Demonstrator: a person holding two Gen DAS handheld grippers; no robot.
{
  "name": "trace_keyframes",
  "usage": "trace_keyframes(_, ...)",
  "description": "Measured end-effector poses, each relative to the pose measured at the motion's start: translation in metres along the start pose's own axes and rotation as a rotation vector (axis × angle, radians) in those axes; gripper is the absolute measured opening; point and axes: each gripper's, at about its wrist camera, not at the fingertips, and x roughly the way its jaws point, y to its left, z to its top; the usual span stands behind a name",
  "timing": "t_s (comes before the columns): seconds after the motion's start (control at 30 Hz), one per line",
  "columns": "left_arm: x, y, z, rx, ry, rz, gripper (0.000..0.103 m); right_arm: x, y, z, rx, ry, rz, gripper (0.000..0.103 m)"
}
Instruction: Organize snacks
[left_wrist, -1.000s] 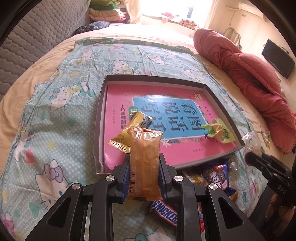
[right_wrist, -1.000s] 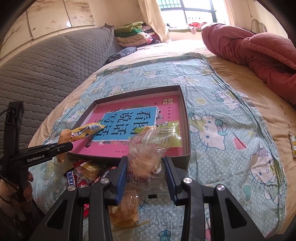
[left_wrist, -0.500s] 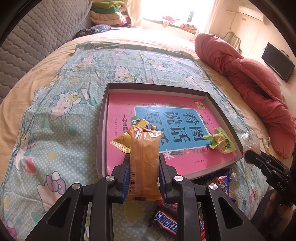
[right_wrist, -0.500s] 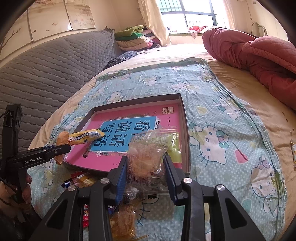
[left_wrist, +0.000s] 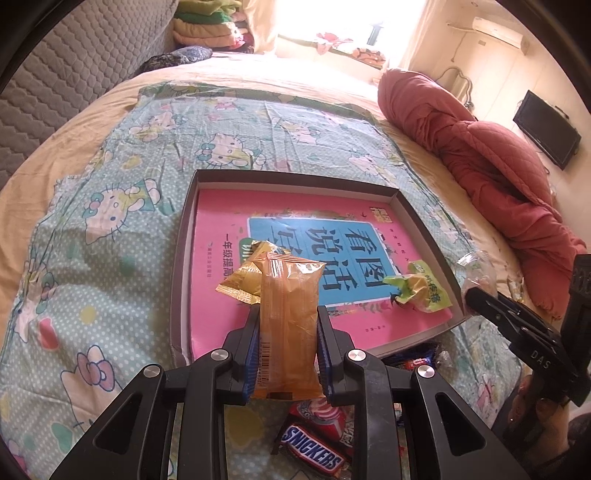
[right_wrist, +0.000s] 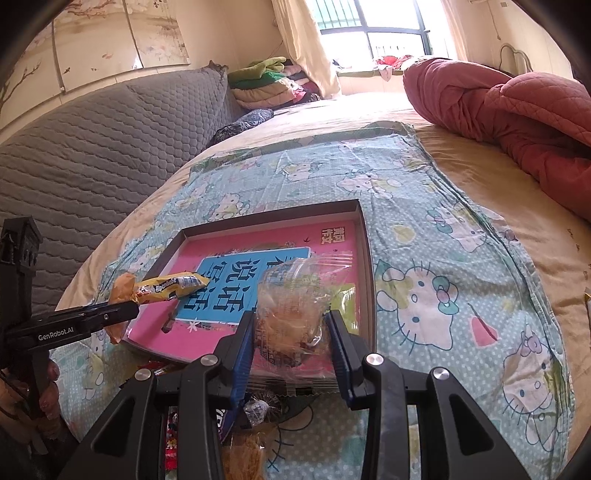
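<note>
A shallow grey box (left_wrist: 186, 236) with a pink book inside lies on the bed; it also shows in the right wrist view (right_wrist: 364, 236). My left gripper (left_wrist: 286, 325) is shut on an orange snack packet (left_wrist: 290, 325), held above the box's near left edge. My right gripper (right_wrist: 291, 332) is shut on a clear bag of pastry (right_wrist: 291, 314), held above the box's near right corner. A yellow packet (left_wrist: 243, 277) and a green packet (left_wrist: 421, 290) lie in the box. Loose snacks, including a Snickers bar (left_wrist: 314, 452), lie in front of the box.
A Hello Kitty sheet (left_wrist: 110, 206) covers the bed. A red quilt (left_wrist: 498, 166) is bunched at the right. A grey padded headboard (right_wrist: 92, 147) stands at the left. Folded clothes (right_wrist: 269, 81) are stacked by the window.
Both grippers have risen and moved a little forward toward the box with their snacks still held. The box contents have not moved.
</note>
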Motion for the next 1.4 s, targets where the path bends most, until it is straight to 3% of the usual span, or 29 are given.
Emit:
trace_keyframes(0.43,-0.002,-0.007,0.009,0.002,-0.027,-0.002,0.027,0.006,-0.002,0.007,0.006,-0.012,0.014,0.039)
trace_keyframes(1.0,-0.007,0.005,0.001,-0.031,0.034,0.034,0.027,0.01,-0.005,0.012,0.012,-0.013,0.03,0.039)
trace_keyframes(1.4,-0.004,-0.008,0.017,-0.008,-0.037,0.008,0.027,0.012,-0.008,0.019,0.017,-0.026,0.031,0.039)
